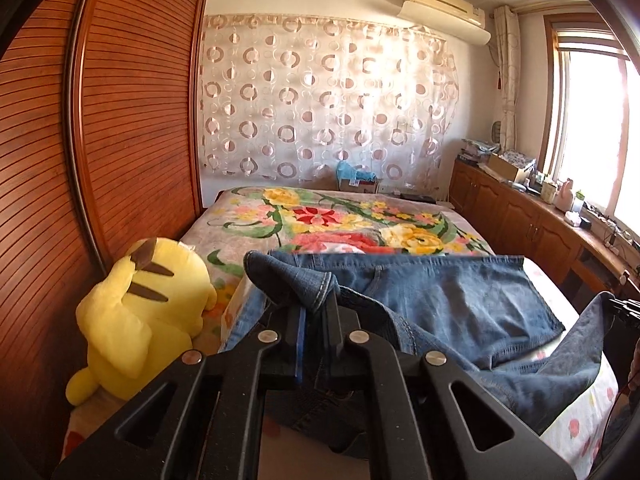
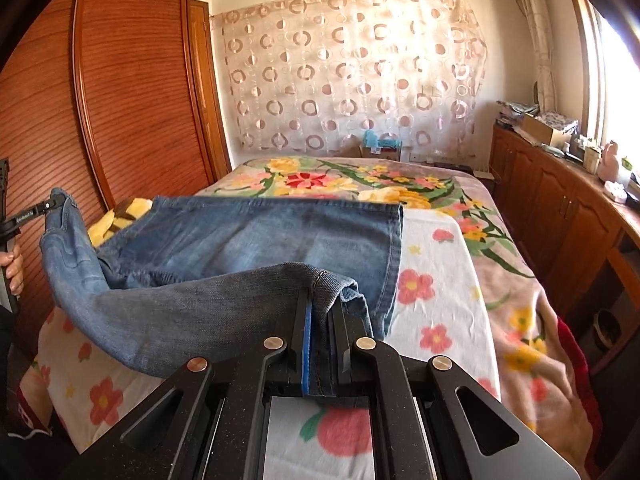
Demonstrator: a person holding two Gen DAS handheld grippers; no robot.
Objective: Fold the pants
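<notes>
Blue denim pants (image 1: 440, 292) lie across the near end of the bed, partly folded. My left gripper (image 1: 314, 308) is shut on a seamed edge of the pants and holds it lifted above the bed. My right gripper (image 2: 322, 304) is shut on the other end of the same lifted denim edge (image 2: 200, 304). The lifted strip of fabric hangs between both grippers over the flat layer of the pants (image 2: 260, 232). The left gripper also shows at the left edge of the right wrist view (image 2: 52, 202), and the right gripper at the right edge of the left wrist view (image 1: 618, 304).
The bed (image 2: 440, 280) carries a flowered blanket and a white flowered sheet. A yellow plush toy (image 1: 144, 304) sits on the bed's left side against a wooden wardrobe (image 1: 132, 120). Low wooden cabinets (image 2: 560, 208) with clutter on top run along the right under the window.
</notes>
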